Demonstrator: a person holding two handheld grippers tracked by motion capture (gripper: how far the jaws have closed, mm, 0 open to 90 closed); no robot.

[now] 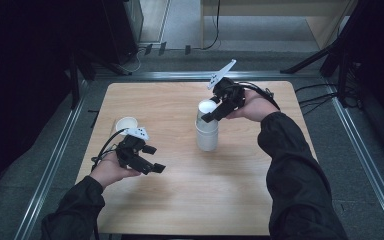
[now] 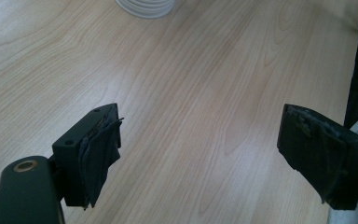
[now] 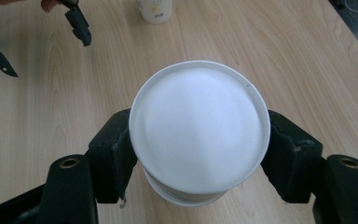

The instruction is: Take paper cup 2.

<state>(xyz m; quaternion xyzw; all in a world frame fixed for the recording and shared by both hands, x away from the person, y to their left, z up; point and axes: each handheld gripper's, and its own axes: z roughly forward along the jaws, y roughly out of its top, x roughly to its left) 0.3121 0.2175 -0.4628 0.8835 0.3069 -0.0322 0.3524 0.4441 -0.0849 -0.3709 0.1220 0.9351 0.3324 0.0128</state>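
Fingers of the right gripper clamp the top white paper cup of an upside-down stack of white paper cups standing near the middle of the pale wooden table; the pads press the cup's sides from both flanks. A single white paper cup stands upright near the left edge, just beyond the left gripper, whose fingers spread wide over bare wood with nothing between them. Open tabletop separates the two grippers.
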